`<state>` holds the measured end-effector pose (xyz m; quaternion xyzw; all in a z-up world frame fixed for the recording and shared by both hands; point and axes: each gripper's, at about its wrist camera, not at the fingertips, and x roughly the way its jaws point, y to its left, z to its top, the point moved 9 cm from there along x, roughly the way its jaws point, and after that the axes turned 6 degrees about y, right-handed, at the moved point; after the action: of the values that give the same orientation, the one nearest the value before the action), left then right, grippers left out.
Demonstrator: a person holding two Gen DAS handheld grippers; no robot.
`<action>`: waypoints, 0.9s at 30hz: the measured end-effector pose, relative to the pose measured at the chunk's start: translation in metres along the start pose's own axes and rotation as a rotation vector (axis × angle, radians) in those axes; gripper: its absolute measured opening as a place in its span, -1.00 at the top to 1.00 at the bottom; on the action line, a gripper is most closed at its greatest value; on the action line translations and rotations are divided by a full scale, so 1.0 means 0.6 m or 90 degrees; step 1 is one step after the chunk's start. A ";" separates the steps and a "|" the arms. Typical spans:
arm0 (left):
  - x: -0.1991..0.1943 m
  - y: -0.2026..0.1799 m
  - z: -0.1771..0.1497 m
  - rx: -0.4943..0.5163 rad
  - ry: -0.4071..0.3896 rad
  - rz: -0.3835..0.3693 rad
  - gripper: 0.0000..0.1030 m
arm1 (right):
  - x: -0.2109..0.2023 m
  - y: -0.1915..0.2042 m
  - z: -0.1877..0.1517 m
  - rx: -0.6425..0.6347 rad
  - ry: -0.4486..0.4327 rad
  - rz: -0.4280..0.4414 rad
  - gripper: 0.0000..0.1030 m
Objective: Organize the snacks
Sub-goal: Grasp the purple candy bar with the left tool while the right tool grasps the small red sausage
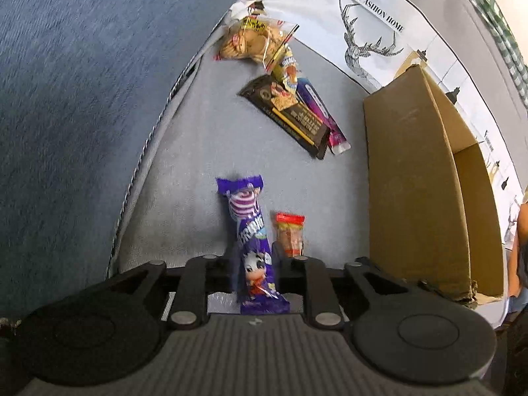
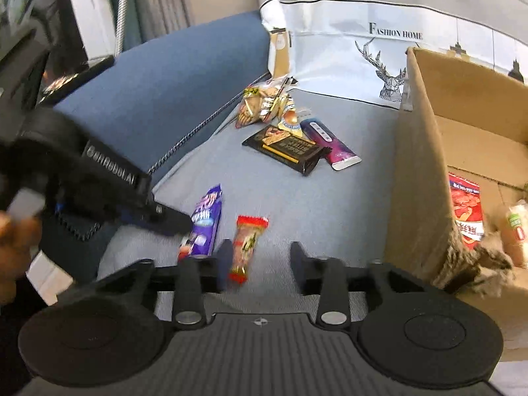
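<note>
The left tongs (image 1: 255, 264) are closing around the long purple candy wrapper with the cartoon figure (image 1: 252, 241), fingers pressed against its sides near the lower half, so the packet is standing up out of the grip toward twelve o'clock in the left wrist view. I'm judging it as gripped, probably ready for a carry to the open brown cardboard box (image 1: 419, 178) sitting at three o'clock, where snacks are being gathered.

The right tongs (image 2: 259, 260) are hovering wide open and low over the grey sofa cushion (image 2: 297, 198), holding nothing. The small red-ended snack packet (image 2: 246, 247) is lying just inside the left finger, at about eleven o'clock of the gap, so a shift leftward looks needed before closing. Both tools are pointing forward and angled down at the cushion.

Inside the box, at three o'clock in the right view, a red printed snack bag (image 2: 465, 211) is leaning on the wall with something pale beside it, too blurred to name. Further off at twelve o'clock, a pile is waiting: a clear bag of golden biscuits (image 2: 257, 102), a black-and-gold cracker pack (image 2: 287, 148) and a magenta and purple tube-like packet (image 2: 330, 145), the last two touching. Behind them a white deer-print cushion (image 2: 346, 66) is propped against the sofa back.
</note>
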<state>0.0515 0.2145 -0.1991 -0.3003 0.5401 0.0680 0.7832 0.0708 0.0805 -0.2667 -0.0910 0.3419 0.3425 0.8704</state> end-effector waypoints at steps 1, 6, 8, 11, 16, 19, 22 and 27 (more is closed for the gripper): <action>0.001 0.000 0.002 -0.002 0.000 0.001 0.54 | 0.007 -0.001 0.002 0.004 0.002 0.005 0.18; 0.014 -0.003 0.006 -0.001 0.006 0.012 0.33 | 0.046 -0.003 0.007 0.025 0.011 0.010 0.18; 0.021 -0.007 0.007 0.006 0.011 0.018 0.32 | 0.060 0.002 0.008 0.025 0.017 0.019 0.18; 0.029 -0.008 0.008 0.021 0.014 0.038 0.32 | 0.074 0.014 0.002 0.007 0.028 0.030 0.18; 0.039 -0.006 0.008 0.039 0.018 0.063 0.32 | 0.088 0.035 -0.005 -0.058 0.040 0.013 0.23; 0.042 -0.007 0.009 0.046 0.015 0.068 0.32 | 0.087 0.037 -0.007 -0.095 0.036 -0.018 0.61; 0.045 -0.010 0.010 0.057 0.012 0.076 0.32 | 0.081 0.025 -0.005 -0.084 0.034 -0.031 0.64; 0.052 -0.014 0.010 0.082 0.014 0.097 0.32 | 0.071 0.003 -0.007 -0.062 0.045 -0.065 0.64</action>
<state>0.0725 0.2041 -0.2223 -0.2080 0.5733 0.0889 0.7875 0.0900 0.1030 -0.2980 -0.1627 0.3502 0.3105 0.8686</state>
